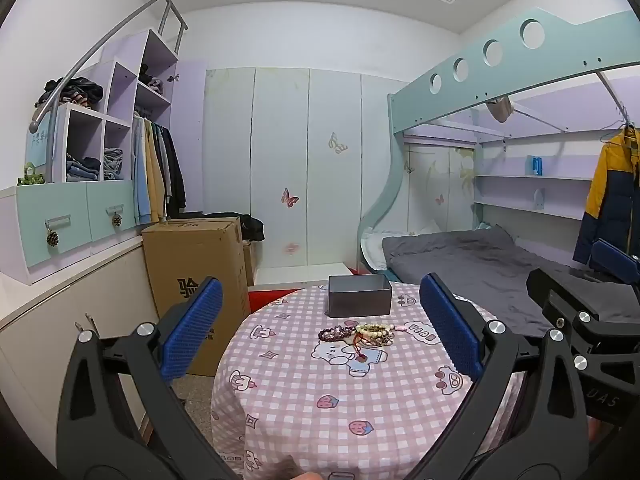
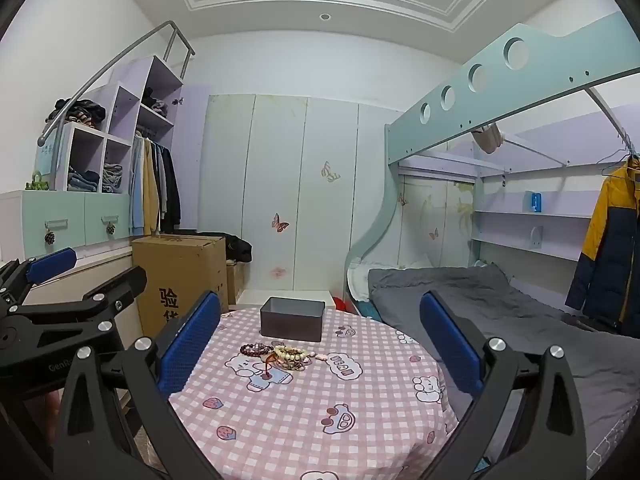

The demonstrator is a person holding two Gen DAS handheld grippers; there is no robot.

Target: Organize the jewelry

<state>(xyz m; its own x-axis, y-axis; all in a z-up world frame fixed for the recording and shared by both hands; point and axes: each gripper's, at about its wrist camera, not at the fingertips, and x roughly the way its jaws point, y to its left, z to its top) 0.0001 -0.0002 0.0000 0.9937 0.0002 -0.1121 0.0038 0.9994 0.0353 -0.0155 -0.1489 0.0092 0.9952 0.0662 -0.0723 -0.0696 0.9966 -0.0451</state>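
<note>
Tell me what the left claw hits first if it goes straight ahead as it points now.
Likely the heap of bracelets on the checked tablecloth, with the grey tin box just behind. The left claw is open and empty. It may sit high enough to pass over the beads; depth is unclear.

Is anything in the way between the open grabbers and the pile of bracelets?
Nothing visible: only bare pink checked tablecloth lies between both open grippers and the beaded bracelets. The grey metal box stands behind them.
</note>
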